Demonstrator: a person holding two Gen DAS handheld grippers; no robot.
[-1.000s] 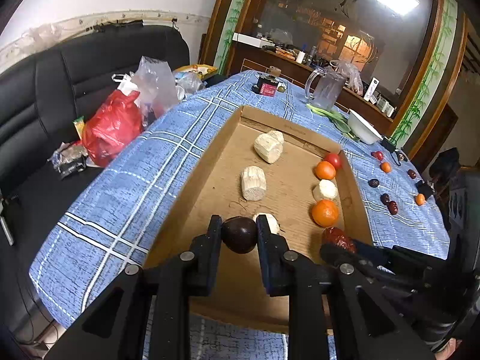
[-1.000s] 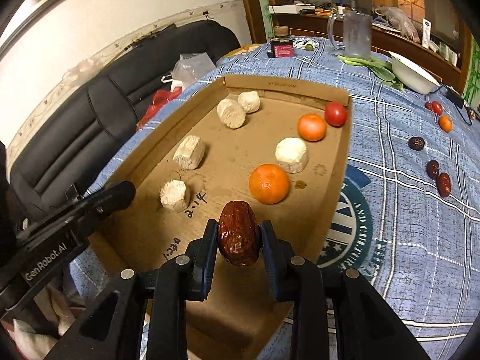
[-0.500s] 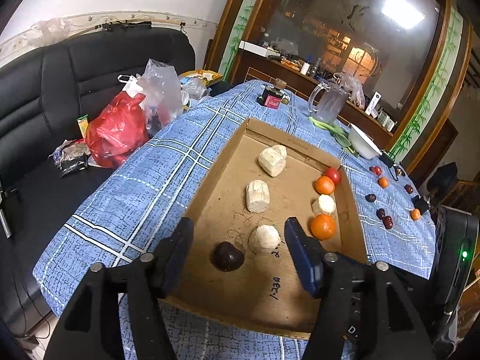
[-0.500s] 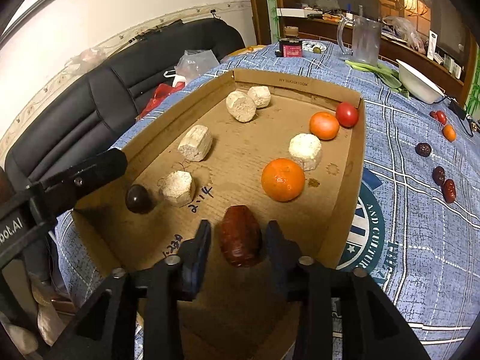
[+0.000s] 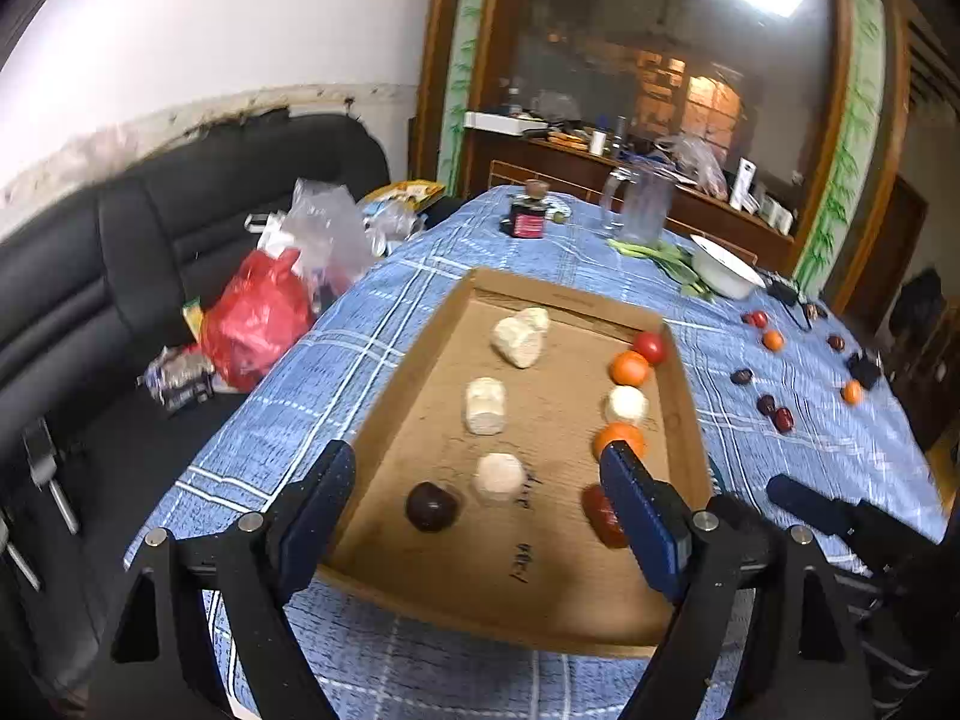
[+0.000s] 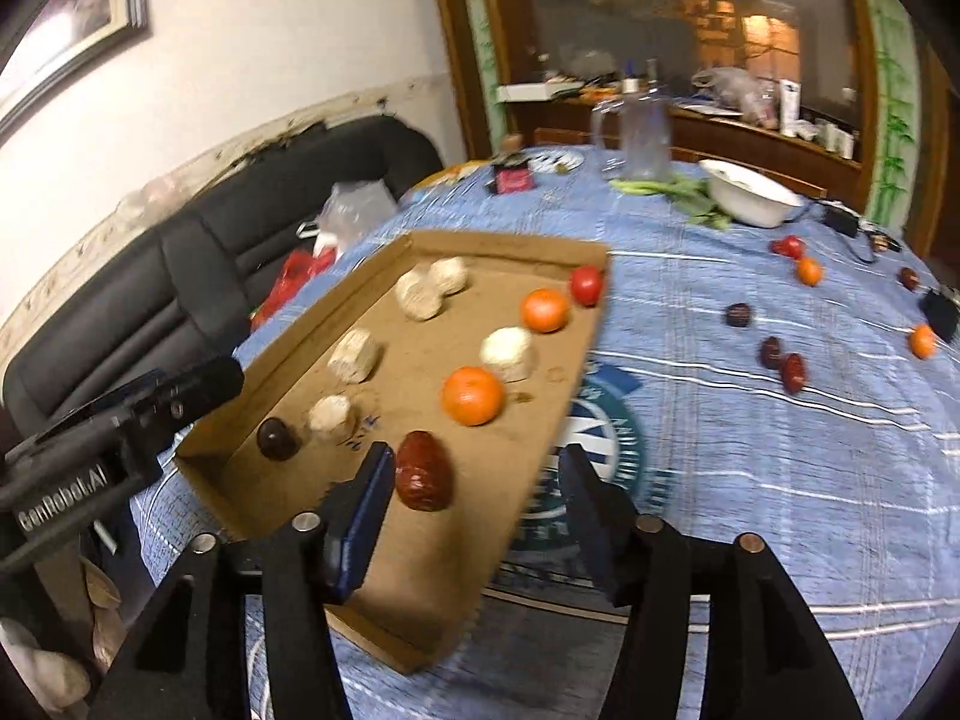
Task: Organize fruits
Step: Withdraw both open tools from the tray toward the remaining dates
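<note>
A cardboard tray [image 5: 414, 372] [image 6: 336, 312] lies on the blue checked tablecloth. A dark round fruit [image 5: 432, 507] [image 6: 278, 438] rests on the tray's near left floor. My left gripper [image 5: 475, 455] hovers above and behind it, jaws opening wide, nothing touching the pads. A red date [image 6: 423, 471] [image 5: 600, 516] lies on the near right floor, close beside the left finger of my right gripper [image 6: 475, 455]. That gripper's jaws are opening too, with no pad pressing on the date. Oranges [image 6: 472, 395], a tomato [image 6: 586, 284] and pale chunks [image 5: 485, 405] sit farther along the tray.
Loose dates [image 6: 792, 372], small oranges [image 6: 923, 341] and tomatoes [image 6: 789, 246] are scattered on the cloth to the right. A white bowl [image 6: 750, 199], greens, a glass jug [image 5: 642, 207] and a jar [image 5: 528, 219] stand at the far end. A black sofa with bags [image 5: 258, 312] lies left.
Both grippers opened and let go: the dark fruit and the red date now lie on the tray floor. Both grippers drew back and rose, so the tray looks farther away.
</note>
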